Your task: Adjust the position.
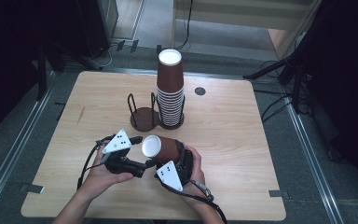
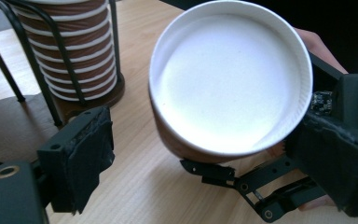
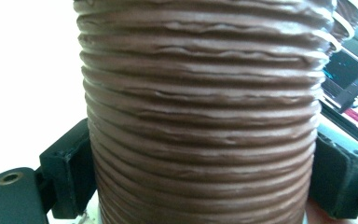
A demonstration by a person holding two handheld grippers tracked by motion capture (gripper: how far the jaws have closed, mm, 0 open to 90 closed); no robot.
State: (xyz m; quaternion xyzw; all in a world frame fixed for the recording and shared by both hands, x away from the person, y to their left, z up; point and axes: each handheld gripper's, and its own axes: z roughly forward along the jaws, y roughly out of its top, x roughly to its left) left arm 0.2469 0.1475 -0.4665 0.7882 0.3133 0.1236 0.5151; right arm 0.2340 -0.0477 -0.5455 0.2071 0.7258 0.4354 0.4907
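Observation:
My right gripper [image 1: 173, 153] is shut on a brown ribbed paper cup [image 1: 161, 148] that lies on its side above the table, its white mouth turned left. In the right gripper view the cup's wall [image 3: 200, 93] sits between the jaws of my right gripper [image 3: 200, 182], with both pads pressed on it. My left gripper [image 1: 143, 152] is at the cup's mouth. In the left gripper view the cup's rim and white inside [image 2: 230, 79] face the camera. My left gripper [image 2: 209, 147] is open around it, and its left pad [image 2: 86, 158] stands clear of the wall.
A tall stack of brown cups [image 1: 170, 88] stands in the right ring of a dark wire holder [image 1: 143, 117] at the table's middle, just beyond my hands. The stack [image 2: 70, 51] is close on the left in the left gripper view. A round hole [image 1: 200, 91] lies behind.

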